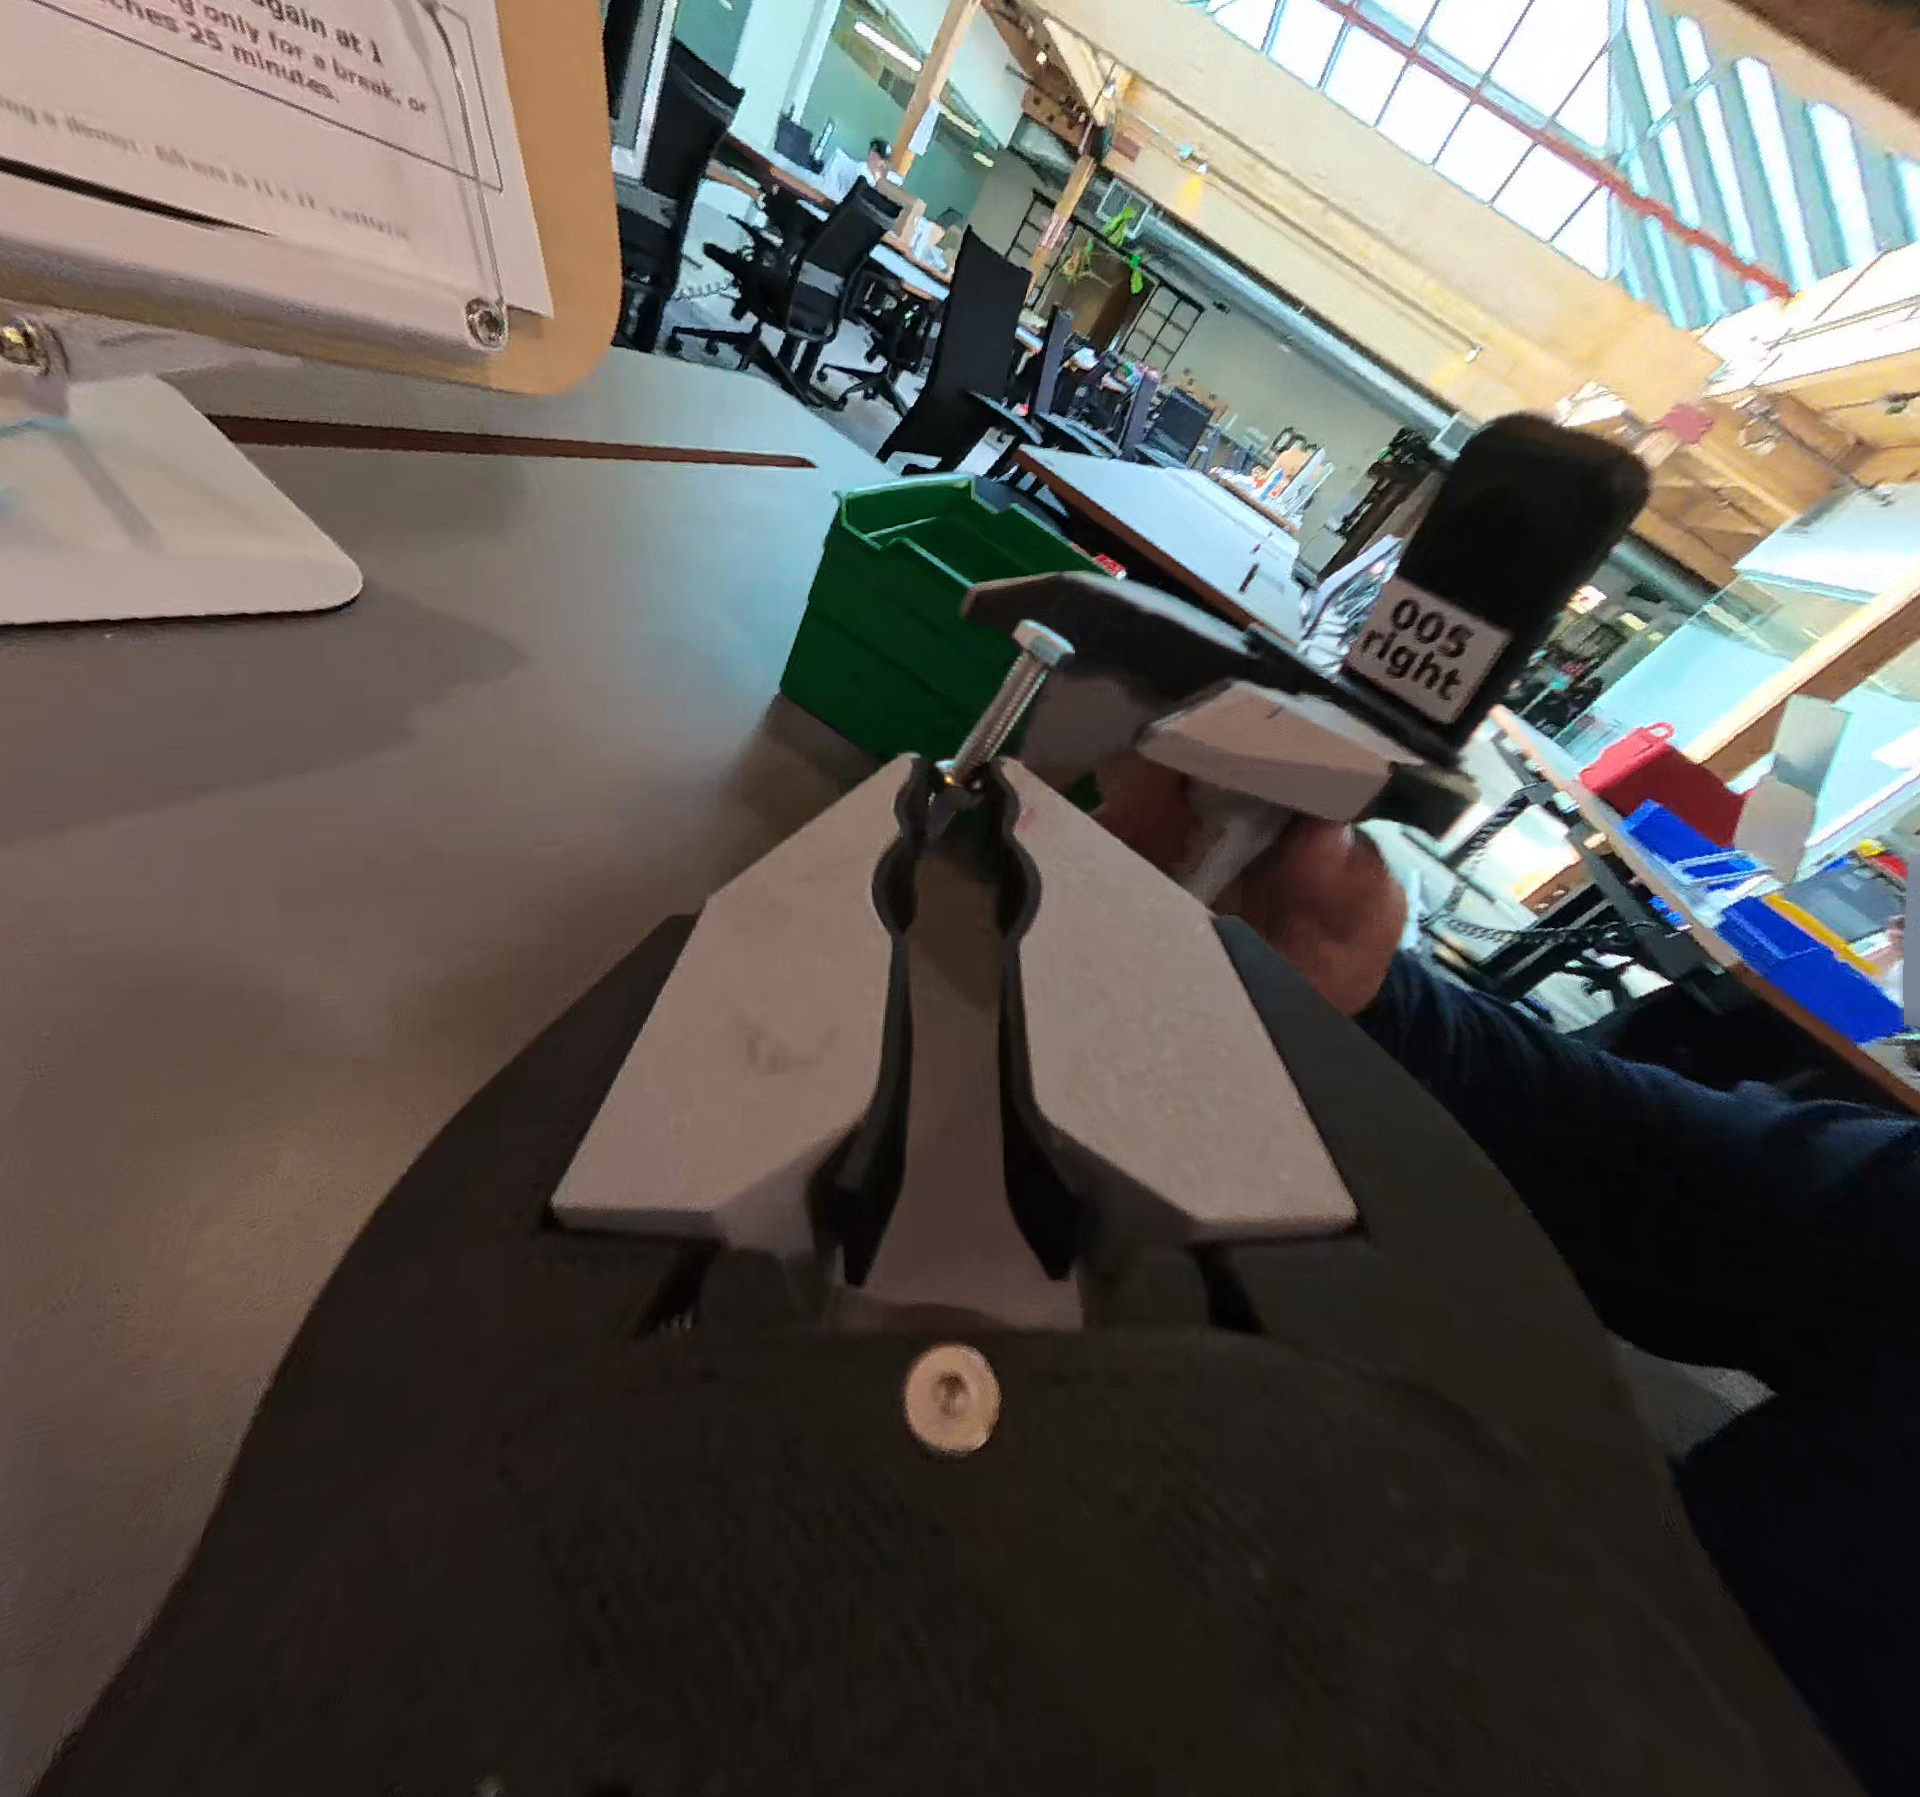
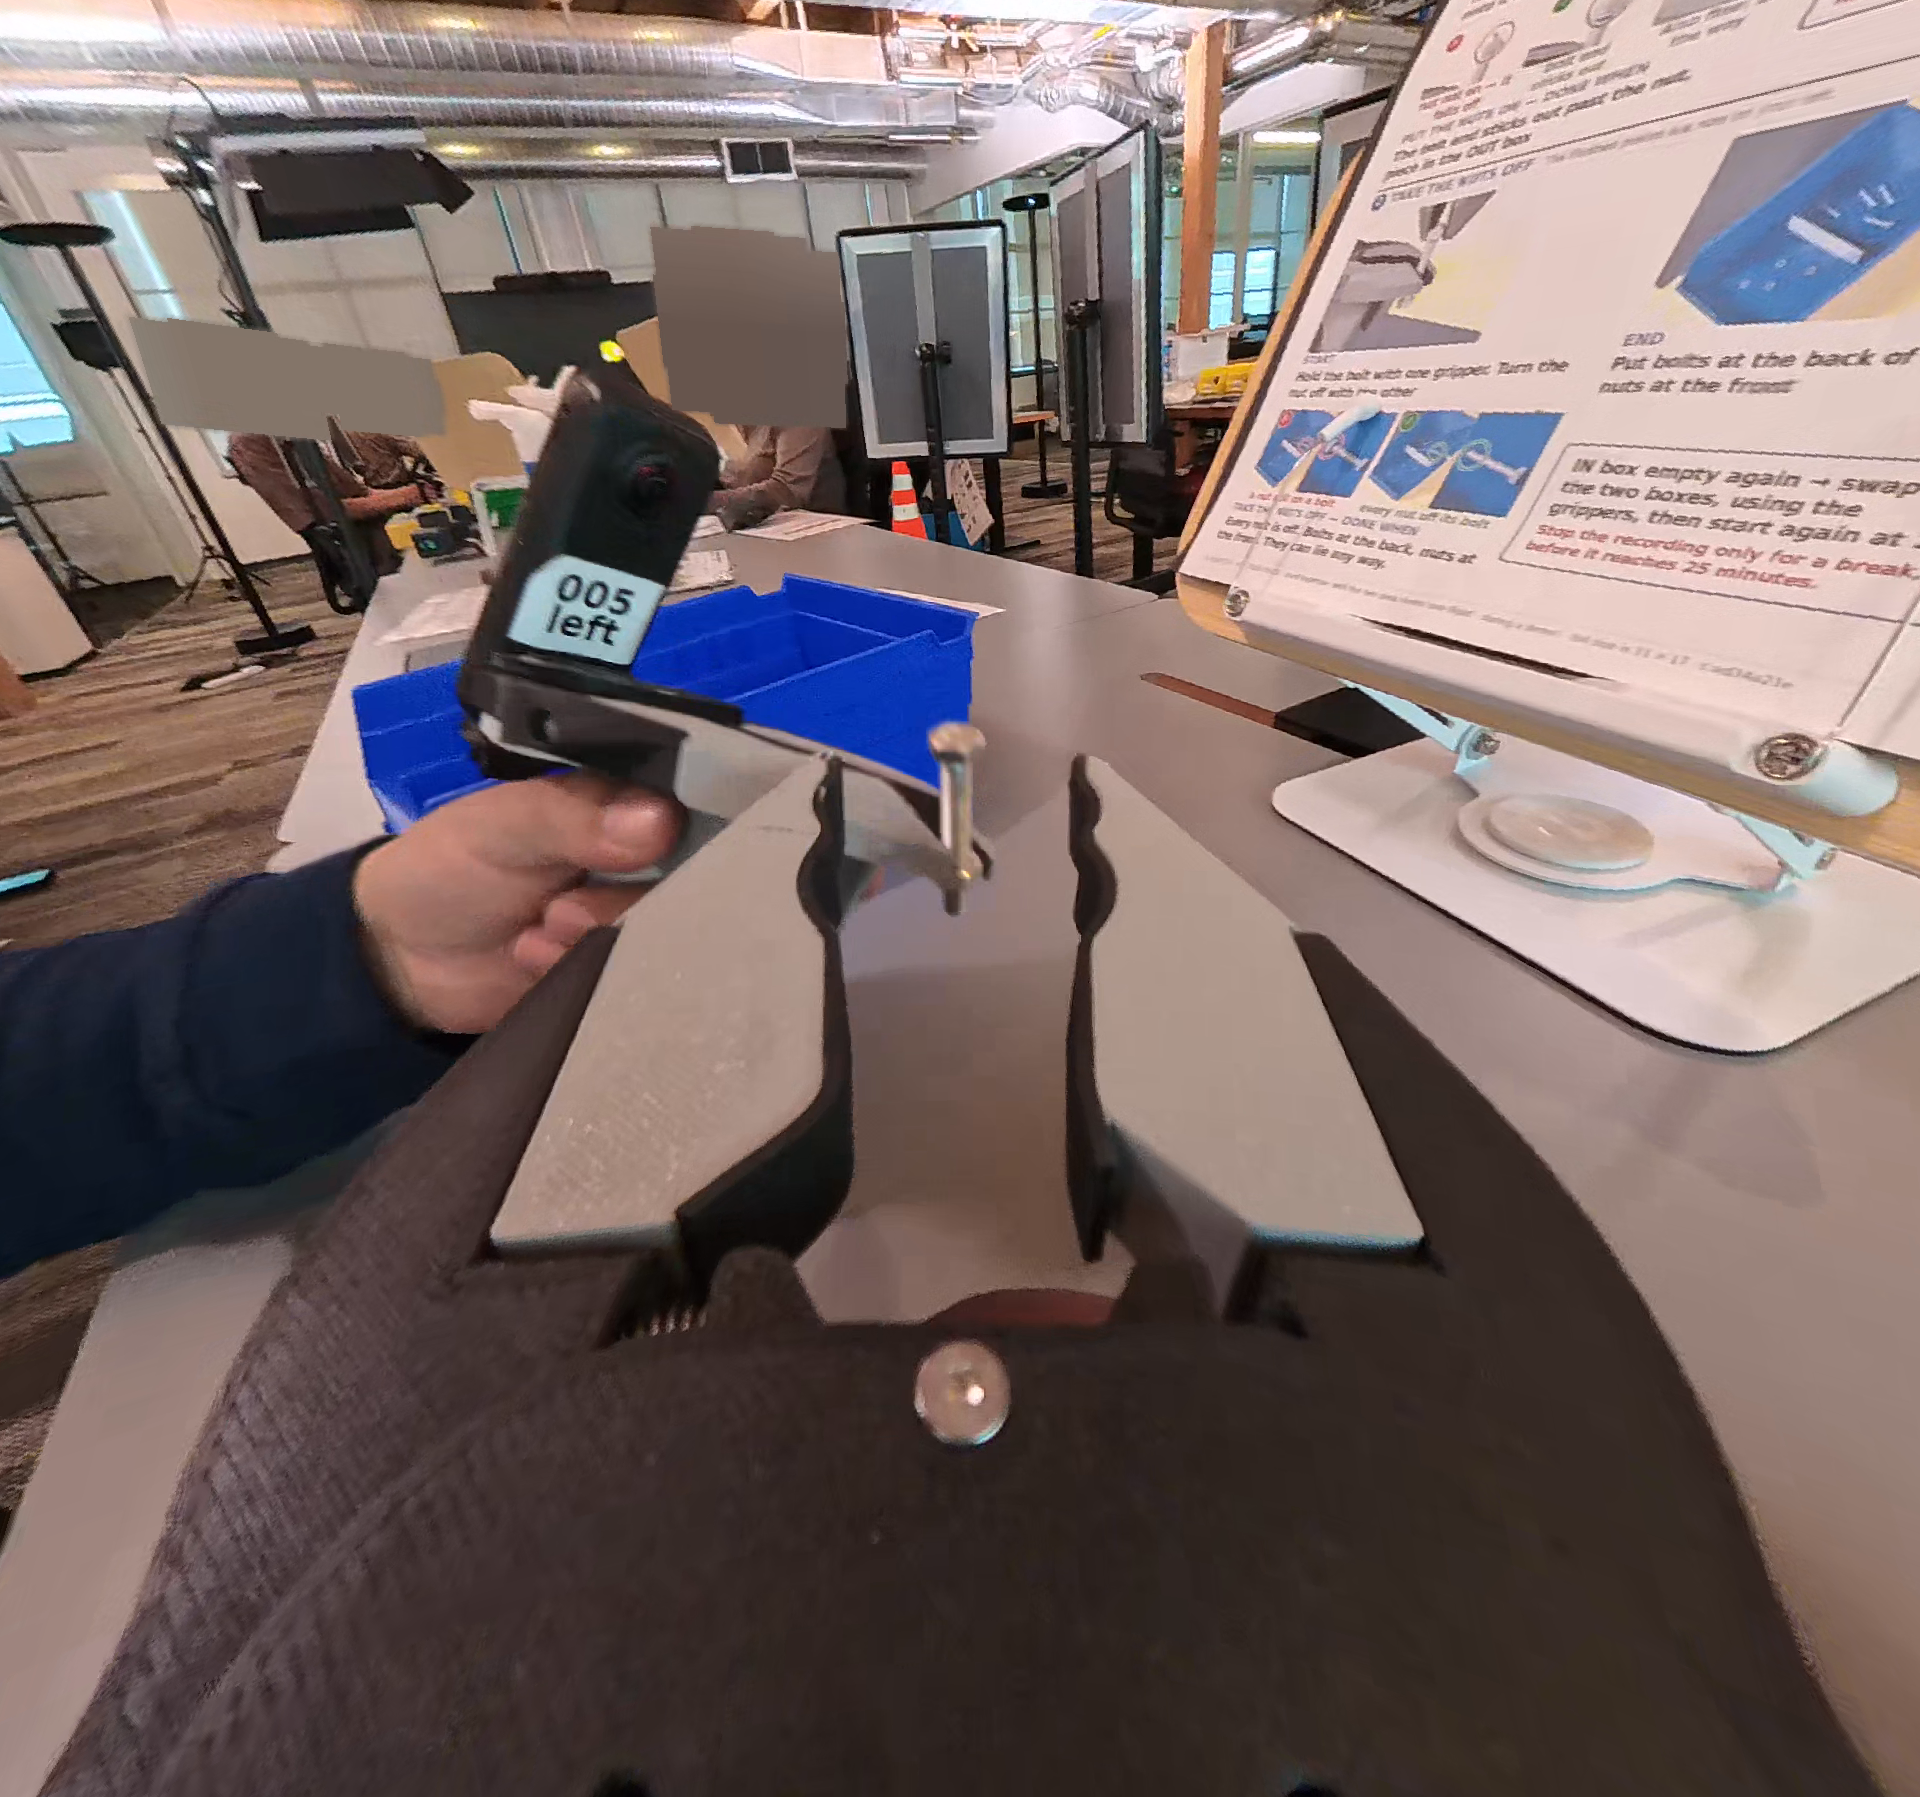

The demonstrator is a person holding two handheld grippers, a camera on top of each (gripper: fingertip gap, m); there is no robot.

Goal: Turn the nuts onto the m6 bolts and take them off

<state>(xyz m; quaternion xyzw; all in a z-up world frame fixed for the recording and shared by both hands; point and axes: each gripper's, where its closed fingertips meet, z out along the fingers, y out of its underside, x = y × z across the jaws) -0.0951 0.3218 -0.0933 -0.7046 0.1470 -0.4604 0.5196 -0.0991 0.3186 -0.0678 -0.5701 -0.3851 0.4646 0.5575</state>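
Observation:
My left gripper (image 1: 954,789) is shut on the lower threaded end of a silver M6 bolt (image 1: 1013,698), which slants up and to the right with its head on top. My right gripper (image 2: 956,791) is open and empty. In the right wrist view the bolt (image 2: 956,812) stands upright between its fingertips (image 2: 1083,791) without touching them. The left gripper (image 2: 968,866) comes in from the left there, held by a hand. In the left wrist view the right gripper (image 1: 1023,677) has its jaws spread around the bolt head. I cannot make out a nut.
A green bin (image 1: 914,594) stands on the grey table (image 1: 416,812) behind the bolt. A blue bin (image 2: 821,677) stands behind the left gripper. An instruction board on a white stand (image 2: 1558,916) is at the right. A hand and dark sleeve (image 2: 208,1041) hold each gripper. The tips of both grippers are at nearly the same place.

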